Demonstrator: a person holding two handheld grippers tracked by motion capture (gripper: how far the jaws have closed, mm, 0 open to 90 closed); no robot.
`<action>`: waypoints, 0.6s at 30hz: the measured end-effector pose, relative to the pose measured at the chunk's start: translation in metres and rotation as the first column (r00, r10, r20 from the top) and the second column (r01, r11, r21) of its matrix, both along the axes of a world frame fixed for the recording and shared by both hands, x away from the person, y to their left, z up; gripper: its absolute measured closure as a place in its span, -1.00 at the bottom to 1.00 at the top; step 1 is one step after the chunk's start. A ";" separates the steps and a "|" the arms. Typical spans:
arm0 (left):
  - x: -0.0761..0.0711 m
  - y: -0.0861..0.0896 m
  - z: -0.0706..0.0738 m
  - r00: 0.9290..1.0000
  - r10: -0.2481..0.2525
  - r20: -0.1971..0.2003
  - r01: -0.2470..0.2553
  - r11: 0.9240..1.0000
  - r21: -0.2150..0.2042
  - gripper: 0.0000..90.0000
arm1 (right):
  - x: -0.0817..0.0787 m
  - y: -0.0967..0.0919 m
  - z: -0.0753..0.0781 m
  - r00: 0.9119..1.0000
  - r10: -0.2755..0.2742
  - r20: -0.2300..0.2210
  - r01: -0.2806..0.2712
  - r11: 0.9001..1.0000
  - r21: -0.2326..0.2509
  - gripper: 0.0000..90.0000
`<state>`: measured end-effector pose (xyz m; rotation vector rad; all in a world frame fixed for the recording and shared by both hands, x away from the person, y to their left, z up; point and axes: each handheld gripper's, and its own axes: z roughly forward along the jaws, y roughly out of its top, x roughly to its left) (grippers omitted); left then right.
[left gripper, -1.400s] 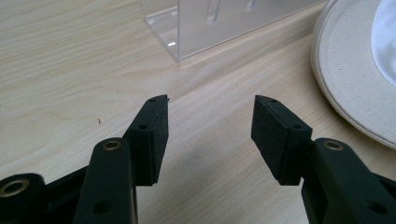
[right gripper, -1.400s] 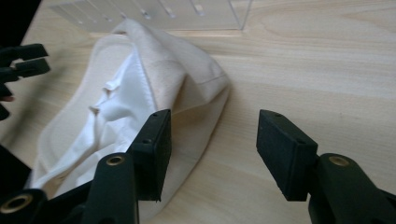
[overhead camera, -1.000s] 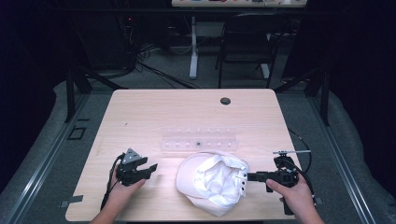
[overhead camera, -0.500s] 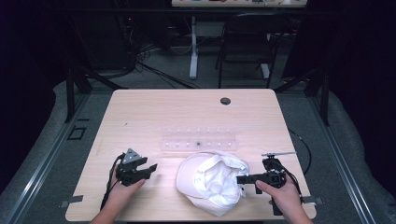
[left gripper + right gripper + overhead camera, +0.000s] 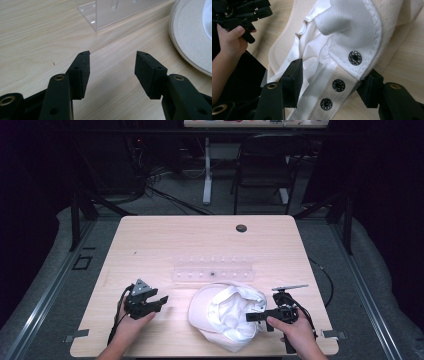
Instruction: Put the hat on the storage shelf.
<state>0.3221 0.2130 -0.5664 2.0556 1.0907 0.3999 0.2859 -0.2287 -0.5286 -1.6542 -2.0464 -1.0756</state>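
Observation:
A white cap (image 5: 225, 312) lies upside down on the wooden table (image 5: 200, 240), near the front edge. My right gripper (image 5: 251, 316) reaches in from the right over the cap's rear edge. In the right gripper view its jaws (image 5: 334, 68) stand wide, one on each side of the cap's back strap (image 5: 337, 85) with its dark metal snaps; the pads do not squeeze it. My left gripper (image 5: 160, 301) hovers left of the cap, open and empty (image 5: 112, 62). The cap's brim (image 5: 187, 37) lies to its right.
A clear plastic rack (image 5: 212, 270) lies across the table just behind the cap, and its corner (image 5: 117, 10) is close ahead of the left jaws. A black round grommet (image 5: 241, 228) sits near the far edge. The left hand and its gripper (image 5: 247, 12) appear beyond the cap.
My right gripper has moved left and a little down, bringing its jaws over the cap's rear edge. The left gripper and the cap have stayed in place.

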 end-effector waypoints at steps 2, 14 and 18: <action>0.000 0.000 0.000 1.000 0.000 0.000 0.000 1.000 0.000 0.03 | 0.000 0.000 0.003 1.000 0.002 0.001 -0.002 1.000 0.009 -0.02; 0.000 -0.001 0.000 1.000 -0.001 0.001 0.001 1.000 0.007 0.03 | 0.004 0.001 0.029 1.000 -0.001 0.002 0.001 0.998 0.056 0.21; 0.000 0.000 0.000 1.000 -0.004 0.003 0.004 1.000 0.009 0.03 | 0.006 0.002 0.031 1.000 -0.012 -0.010 0.012 0.999 0.047 0.37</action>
